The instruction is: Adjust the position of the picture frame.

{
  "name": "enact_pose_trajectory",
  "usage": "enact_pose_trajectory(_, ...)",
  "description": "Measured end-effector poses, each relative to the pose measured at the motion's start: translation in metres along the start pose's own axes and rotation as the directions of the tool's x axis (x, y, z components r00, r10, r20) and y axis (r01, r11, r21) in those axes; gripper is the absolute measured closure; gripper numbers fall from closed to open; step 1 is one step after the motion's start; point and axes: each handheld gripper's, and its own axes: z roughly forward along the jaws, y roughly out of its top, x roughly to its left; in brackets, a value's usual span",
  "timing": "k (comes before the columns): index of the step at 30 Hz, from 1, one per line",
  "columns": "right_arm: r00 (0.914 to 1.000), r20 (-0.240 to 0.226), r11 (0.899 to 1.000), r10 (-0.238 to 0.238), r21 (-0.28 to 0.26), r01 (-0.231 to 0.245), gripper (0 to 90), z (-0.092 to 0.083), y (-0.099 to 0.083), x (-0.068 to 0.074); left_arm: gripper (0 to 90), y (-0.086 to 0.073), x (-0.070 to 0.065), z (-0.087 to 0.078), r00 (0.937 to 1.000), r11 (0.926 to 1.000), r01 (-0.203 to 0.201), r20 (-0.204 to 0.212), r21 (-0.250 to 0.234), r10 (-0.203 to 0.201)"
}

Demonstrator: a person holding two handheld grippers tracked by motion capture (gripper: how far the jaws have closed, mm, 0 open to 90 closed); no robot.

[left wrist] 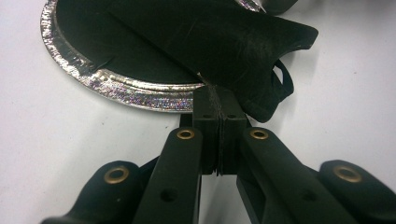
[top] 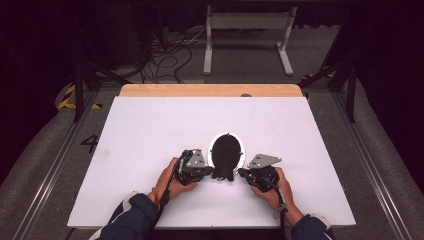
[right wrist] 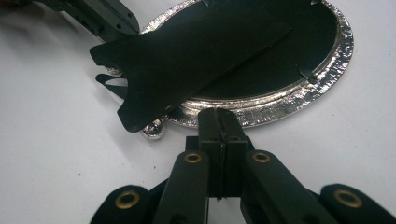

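On white table (top: pixel 150 150), oval frame (top: pixel 226 150) face-down, long axis running away, stand end nearest, both tools closed, empty.

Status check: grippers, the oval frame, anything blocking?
Left gripper and right gripper shut, tips at the frame's near edge. Oval silver frame lies face down on the white table, black stand flap lifted. Nothing in the way.

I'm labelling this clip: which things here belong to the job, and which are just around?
In the job:
oval frame
black stand flap
left gripper
right gripper

Just around:
table
white stand
floor cables
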Motion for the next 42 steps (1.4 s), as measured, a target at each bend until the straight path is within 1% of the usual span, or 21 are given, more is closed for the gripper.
enact_pose_trajectory(5, 0.9999, -0.004, 1.000, 0.011, -0.001, -0.011, 90.0, 0.000, 0.000, -0.002, 89.0, 0.002, 0.001, 0.001, 1.0000, 1.0000, -0.002, 0.002, 0.003, 0.002)
enact_pose_trajectory(7, 0.9999, 0.004, 1.000, 0.011, -0.001, -0.011, 90.0, 0.000, 0.000, -0.003, 89.1, 0.002, 0.000, 0.002, 1.0000, 1.0000, -0.001, -0.001, 0.004, 0.001)
enact_pose_trajectory(9, 0.9996, 0.009, 1.000, 0.028, -0.002, -0.028, 90.0, 0.000, 0.000, -0.007, 89.3, 0.002, 0.000, 0.002, 1.0000, 1.0000, 0.002, 0.001, 0.003, -0.002)
enact_pose_trajectory(11, 0.9990, 0.004, 0.999, 0.046, -0.007, -0.046, 90.0, 0.000, -0.001, -0.009, 89.3, 0.003, 0.001, 0.002, 1.0000, 1.0000, 0.001, 0.002, 0.000, -0.001)
enact_pose_trajectory(13, 0.9990, 0.007, 0.999, 0.043, -0.007, -0.043, 90.0, 0.001, 0.000, -0.009, 89.4, 0.003, 0.001, 0.003, 1.0000, 1.0000, 0.008, 0.005, -0.001, -0.008)
enact_pose_trajectory(17, 0.9991, 0.011, 0.999, 0.040, -0.005, -0.040, 90.0, 0.001, 0.000, -0.009, 89.7, 0.003, 0.002, 0.003, 1.0000, 1.0000, 0.006, 0.006, -0.003, -0.006)
enact_pose_trajectory(20, 0.9992, 0.014, 0.999, 0.037, -0.001, -0.037, 90.0, 0.001, 0.001, -0.010, 89.7, 0.004, 0.002, 0.004, 0.9998, 0.9999, 0.016, 0.008, 0.006, -0.016)
enact_pose_trajectory(23, 0.9991, 0.017, 0.999, 0.038, -0.001, -0.038, 90.0, 0.001, 0.001, -0.010, 89.7, 0.005, 0.002, 0.004, 0.9998, 0.9998, 0.017, 0.005, 0.005, -0.017)
enact_pose_trajectory(27, 0.9986, 0.020, 0.999, 0.048, 0.001, -0.048, 90.0, 0.002, 0.002, -0.013, 89.7, 0.006, 0.003, 0.005, 0.9996, 0.9996, 0.027, 0.002, 0.005, -0.027)
enact_pose_trajectory(29, 0.9986, 0.021, 0.999, 0.049, 0.001, -0.049, 90.0, 0.003, 0.002, -0.013, 89.7, 0.007, 0.003, 0.006, 0.9997, 0.9997, 0.024, -0.001, 0.006, -0.024)
enact_pose_trajectory(32, 0.9986, 0.023, 0.999, 0.048, 0.004, -0.049, 90.0, 0.003, 0.003, -0.015, 89.7, 0.007, 0.004, 0.006, 0.9992, 0.9992, 0.040, 0.001, 0.006, -0.040)
enact_pose_trajectory(34, 0.9987, 0.027, 0.999, 0.044, 0.009, -0.044, 90.0, 0.004, 0.005, -0.015, 89.8, 0.008, 0.005, 0.007, 0.9994, 0.9994, 0.034, -0.002, 0.010, -0.034)
enact_pose_trajectory(35, 0.9986, 0.029, 0.999, 0.045, 0.010, -0.045, 90.0, 0.005, 0.005, -0.016, 89.7, 0.008, 0.005, 0.007, 0.9991, 0.9990, 0.043, -0.003, 0.012, -0.043)
enact_pose_trajectory(39, 0.9981, 0.021, 0.998, 0.057, 0.006, -0.057, 90.0, 0.005, 0.005, -0.018, 89.7, 0.009, 0.005, 0.007, 0.9989, 0.9988, 0.048, -0.003, 0.010, -0.048)
enact_pose_trajectory(42, 0.9982, 0.024, 0.998, 0.055, 0.007, -0.055, 90.0, 0.005, 0.005, -0.019, 89.7, 0.009, 0.005, 0.008, 0.9988, 0.9988, 0.048, -0.004, 0.007, -0.048)
